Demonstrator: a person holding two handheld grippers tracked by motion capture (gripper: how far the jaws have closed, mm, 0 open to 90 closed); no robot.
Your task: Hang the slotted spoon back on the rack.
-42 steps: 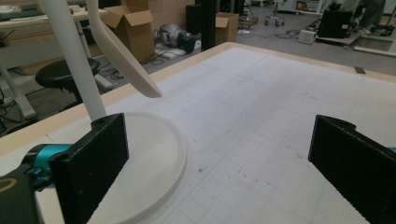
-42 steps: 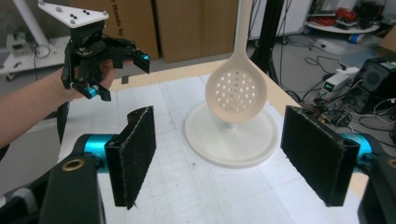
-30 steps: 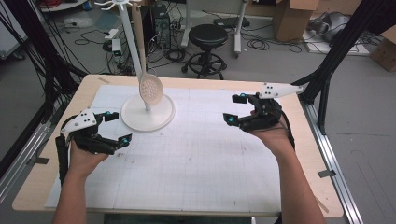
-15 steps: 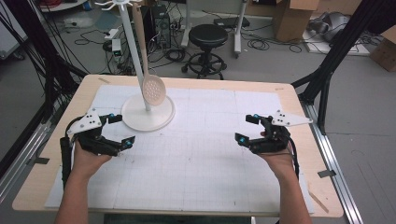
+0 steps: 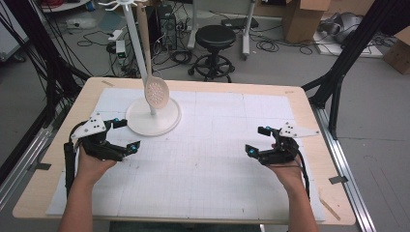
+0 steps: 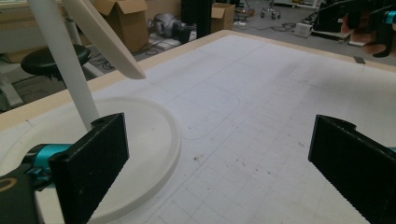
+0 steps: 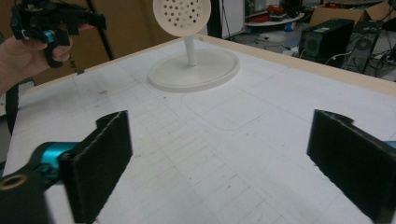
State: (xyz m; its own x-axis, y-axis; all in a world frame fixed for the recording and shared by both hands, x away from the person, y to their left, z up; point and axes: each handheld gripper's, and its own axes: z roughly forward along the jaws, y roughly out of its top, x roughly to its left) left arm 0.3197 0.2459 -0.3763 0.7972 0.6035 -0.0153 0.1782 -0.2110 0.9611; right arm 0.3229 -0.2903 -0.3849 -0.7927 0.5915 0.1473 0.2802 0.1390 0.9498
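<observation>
A white stand (image 5: 153, 120) with a round base and a tall pole sits at the table's back left. A pale slotted spoon (image 5: 156, 93) hangs from its top, head down. My left gripper (image 5: 128, 134) hovers just in front and left of the base, open and empty. In the left gripper view its jaws (image 6: 219, 172) frame the bare mat beside the stand's base (image 6: 140, 149). My right gripper (image 5: 256, 140) sits low over the mat at the right. It is open, its jaws have just been opening, and nothing lies between them (image 7: 219, 158). Farther off stand the base (image 7: 194, 70) and the spoon's head (image 7: 182, 16).
A white gridded mat (image 5: 208, 164) covers most of the wooden table (image 5: 309, 121). Behind the table are a black stool (image 5: 216, 38), cables and cardboard boxes (image 5: 300, 14). Black frame legs (image 5: 338, 72) stand at the right.
My right gripper has come down and nearer the front edge of the table, with its jaws a little wider. The left gripper has stayed where it was.
</observation>
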